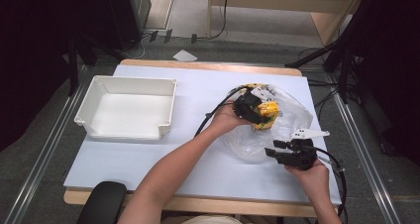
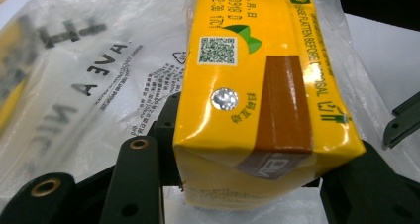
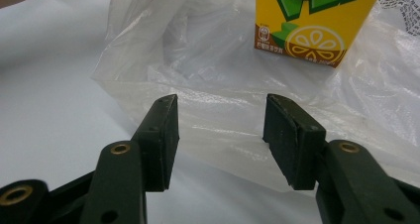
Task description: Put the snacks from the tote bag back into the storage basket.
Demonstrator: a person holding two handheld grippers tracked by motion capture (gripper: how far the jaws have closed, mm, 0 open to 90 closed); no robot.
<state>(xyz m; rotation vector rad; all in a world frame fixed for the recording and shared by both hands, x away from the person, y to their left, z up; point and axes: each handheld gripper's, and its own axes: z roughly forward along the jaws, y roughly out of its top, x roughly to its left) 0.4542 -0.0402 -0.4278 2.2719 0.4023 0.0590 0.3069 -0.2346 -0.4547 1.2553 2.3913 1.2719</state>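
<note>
Carton point(image 2: 257, 85), yellow, sits clamped in the left claw point(image 1: 251, 110), above the clear plastic bag point(image 1: 292, 117) on the surface point(image 1: 198, 154); its long axis runs away from that claw's camera. Right claw point(image 3: 220, 135) gapes wide, empty, at the bag's near edge. White bin point(image 1: 126, 107) stands well apart. Bag folds blur anything deeper inside.
</note>
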